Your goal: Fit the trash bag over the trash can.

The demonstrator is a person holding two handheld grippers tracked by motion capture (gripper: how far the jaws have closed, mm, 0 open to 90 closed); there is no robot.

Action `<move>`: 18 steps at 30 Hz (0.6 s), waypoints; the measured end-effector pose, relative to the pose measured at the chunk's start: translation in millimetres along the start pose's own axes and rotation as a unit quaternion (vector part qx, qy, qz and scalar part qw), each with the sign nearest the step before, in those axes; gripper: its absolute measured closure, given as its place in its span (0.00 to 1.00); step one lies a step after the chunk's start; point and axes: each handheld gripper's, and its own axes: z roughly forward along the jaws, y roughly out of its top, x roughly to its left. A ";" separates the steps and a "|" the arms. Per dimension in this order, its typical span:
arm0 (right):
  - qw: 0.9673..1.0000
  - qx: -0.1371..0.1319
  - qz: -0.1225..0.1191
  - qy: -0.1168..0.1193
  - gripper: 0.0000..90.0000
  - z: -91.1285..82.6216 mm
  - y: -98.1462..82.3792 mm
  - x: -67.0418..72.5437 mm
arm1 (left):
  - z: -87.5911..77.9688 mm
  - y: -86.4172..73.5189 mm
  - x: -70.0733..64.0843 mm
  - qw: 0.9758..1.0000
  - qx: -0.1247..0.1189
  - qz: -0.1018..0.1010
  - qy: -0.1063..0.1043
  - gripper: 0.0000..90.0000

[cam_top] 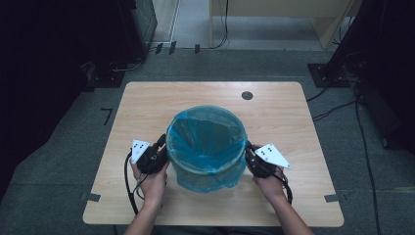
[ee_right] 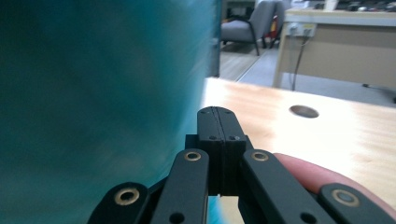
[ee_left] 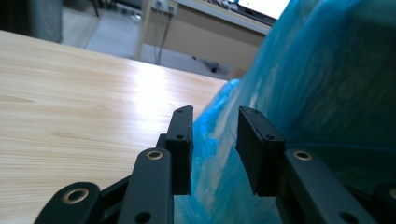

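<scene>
– What have I got in the high view?

– A bin (cam_top: 206,147), round, upright, at frame centre, mouth open to the camera. It's lined with a blue bag (cam_top: 210,178), thin and see-through, folded over the rim and hanging crumpled down the outside.

– And my left gripper view?

– The bag (ee_left: 322,88) fills the right half; a loose fold (ee_left: 212,154) hangs at lower centre.

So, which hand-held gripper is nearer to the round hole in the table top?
The right hand-held gripper. It sits at the right side of the blue-lined bin, the side where the hole is. The left hand-held gripper sits at the bin's far side.
</scene>
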 end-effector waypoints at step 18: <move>0.999 0.011 -0.002 0.046 1.00 22.7 -5.8 3.8 | -4.1 -17.6 -18.6 1.000 -0.001 0.011 0.001 0.92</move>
